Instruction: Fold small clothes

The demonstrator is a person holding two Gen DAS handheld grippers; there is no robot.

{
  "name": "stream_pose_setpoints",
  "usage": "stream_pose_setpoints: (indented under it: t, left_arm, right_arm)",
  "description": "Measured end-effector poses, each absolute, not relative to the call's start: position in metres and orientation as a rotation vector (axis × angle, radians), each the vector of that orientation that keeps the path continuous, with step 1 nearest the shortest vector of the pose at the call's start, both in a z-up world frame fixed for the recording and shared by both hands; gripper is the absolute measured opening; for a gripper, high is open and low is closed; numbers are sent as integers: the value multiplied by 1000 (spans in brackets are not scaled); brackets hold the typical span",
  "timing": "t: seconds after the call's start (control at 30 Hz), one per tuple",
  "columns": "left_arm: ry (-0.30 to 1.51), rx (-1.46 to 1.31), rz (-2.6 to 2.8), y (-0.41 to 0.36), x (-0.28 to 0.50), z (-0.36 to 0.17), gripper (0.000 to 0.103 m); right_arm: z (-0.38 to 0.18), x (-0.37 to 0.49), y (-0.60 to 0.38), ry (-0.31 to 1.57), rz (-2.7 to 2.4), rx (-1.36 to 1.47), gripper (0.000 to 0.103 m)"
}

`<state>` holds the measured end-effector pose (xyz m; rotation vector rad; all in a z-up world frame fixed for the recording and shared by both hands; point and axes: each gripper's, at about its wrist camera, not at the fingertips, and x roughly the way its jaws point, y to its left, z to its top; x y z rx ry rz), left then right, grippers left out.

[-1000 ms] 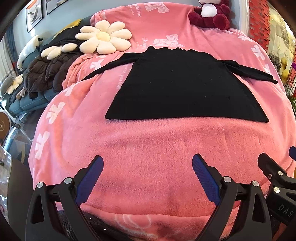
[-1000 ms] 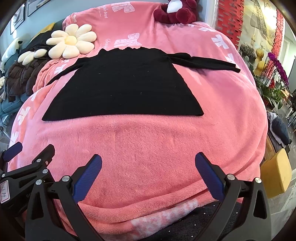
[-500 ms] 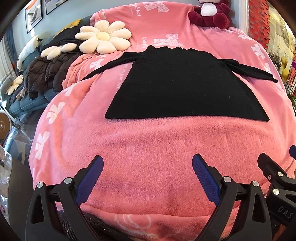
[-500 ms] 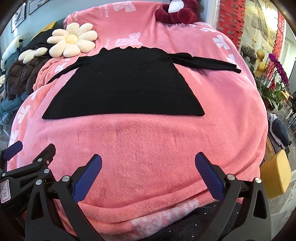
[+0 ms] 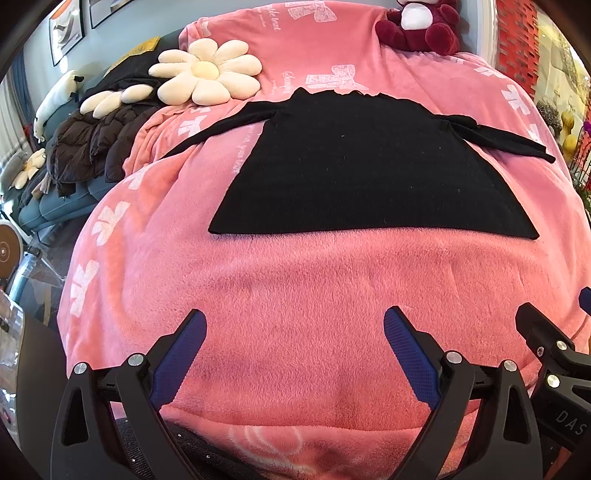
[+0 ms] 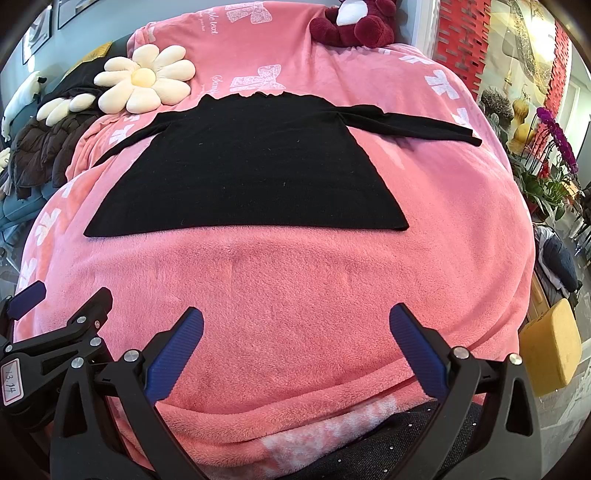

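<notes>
A black long-sleeved top (image 5: 365,173) lies flat on the pink blanket (image 5: 295,295), hem towards me, both sleeves spread out to the sides. It also shows in the right wrist view (image 6: 251,173). My left gripper (image 5: 293,328) is open and empty, above the bare blanket well short of the hem. My right gripper (image 6: 295,328) is open and empty too, beside the left one. Part of the right gripper shows at the right edge of the left wrist view (image 5: 554,354).
A cream flower cushion (image 5: 207,75) lies at the back left, a dark red plush bear (image 5: 421,26) at the back. A dark puffer jacket (image 5: 92,140) lies on the sofa at left. A yellow stool (image 6: 550,347) and plants (image 6: 546,155) stand at right.
Both grippers have drifted very slightly; the view has shifted a touch. The top has not moved and both jaws stay open.
</notes>
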<state>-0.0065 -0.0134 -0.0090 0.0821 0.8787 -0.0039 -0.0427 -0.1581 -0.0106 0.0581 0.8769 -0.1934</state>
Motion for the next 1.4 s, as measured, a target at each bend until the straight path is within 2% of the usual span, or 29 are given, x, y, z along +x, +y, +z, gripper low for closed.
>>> stream_pose_setpoints:
  t: [1.4]
  left_arm:
    - [887,37,-14,-6,-8,-11,94]
  right_arm:
    - [-13,-42,-156,887,-181,76,98]
